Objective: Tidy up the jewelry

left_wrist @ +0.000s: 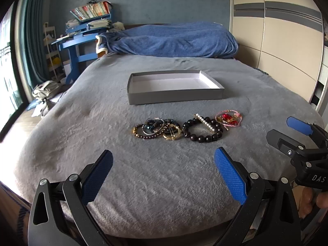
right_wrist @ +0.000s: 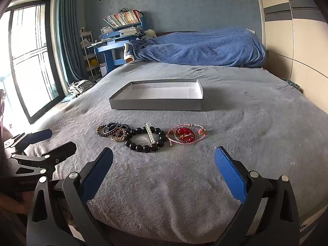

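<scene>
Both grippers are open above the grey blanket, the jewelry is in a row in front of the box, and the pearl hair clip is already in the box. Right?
Not quite: the pearl hair clip is not in the grey box, which holds nothing. It lies across the black bead bracelet in the row, as the right wrist view shows. The rest stands: left gripper and right gripper are open.

Two side-by-side views, shared bed [left_wrist: 164,184]
</scene>
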A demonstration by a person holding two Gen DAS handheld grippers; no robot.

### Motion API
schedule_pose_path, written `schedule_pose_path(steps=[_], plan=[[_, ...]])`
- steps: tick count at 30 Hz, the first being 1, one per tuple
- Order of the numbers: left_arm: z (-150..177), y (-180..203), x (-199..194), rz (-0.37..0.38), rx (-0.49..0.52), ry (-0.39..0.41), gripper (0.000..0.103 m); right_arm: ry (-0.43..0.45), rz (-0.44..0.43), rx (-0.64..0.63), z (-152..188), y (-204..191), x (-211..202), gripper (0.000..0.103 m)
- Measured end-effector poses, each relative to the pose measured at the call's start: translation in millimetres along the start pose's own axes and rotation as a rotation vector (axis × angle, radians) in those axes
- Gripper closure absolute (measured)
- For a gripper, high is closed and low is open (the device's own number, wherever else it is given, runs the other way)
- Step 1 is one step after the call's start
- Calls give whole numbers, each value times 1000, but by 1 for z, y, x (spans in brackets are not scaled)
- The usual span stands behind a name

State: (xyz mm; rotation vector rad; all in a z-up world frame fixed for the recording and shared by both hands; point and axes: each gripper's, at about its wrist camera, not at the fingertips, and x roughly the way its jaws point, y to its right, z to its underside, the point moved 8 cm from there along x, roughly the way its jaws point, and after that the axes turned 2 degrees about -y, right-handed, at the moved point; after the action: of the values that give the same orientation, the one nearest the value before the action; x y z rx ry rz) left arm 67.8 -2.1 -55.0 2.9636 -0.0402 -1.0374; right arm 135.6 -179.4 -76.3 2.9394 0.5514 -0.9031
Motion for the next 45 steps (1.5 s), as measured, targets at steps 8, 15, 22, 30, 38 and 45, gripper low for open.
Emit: schedule_pose_path(steps=[8, 15, 22, 30, 38, 45], plan=[[1, -2, 1, 0, -1, -3, 5, 1, 1, 2, 0, -1, -1, 5], [1, -1, 1, 0, -2, -3, 5, 1, 0, 0, 0, -1, -1, 5], [5, -7, 1, -3, -1, -10, 5, 2, 0, 1, 0, -1, -1, 5], [8, -3, 9, -5, 9, -23, 5, 0, -2, 3, -1, -2, -2, 5], [8, -1, 11, -2, 11, -34, 5, 1, 0, 2, -1, -2, -2, 5], [6, -2, 13, -4, 17, -37, 5, -1, -2, 2, -1, -2, -2, 5]])
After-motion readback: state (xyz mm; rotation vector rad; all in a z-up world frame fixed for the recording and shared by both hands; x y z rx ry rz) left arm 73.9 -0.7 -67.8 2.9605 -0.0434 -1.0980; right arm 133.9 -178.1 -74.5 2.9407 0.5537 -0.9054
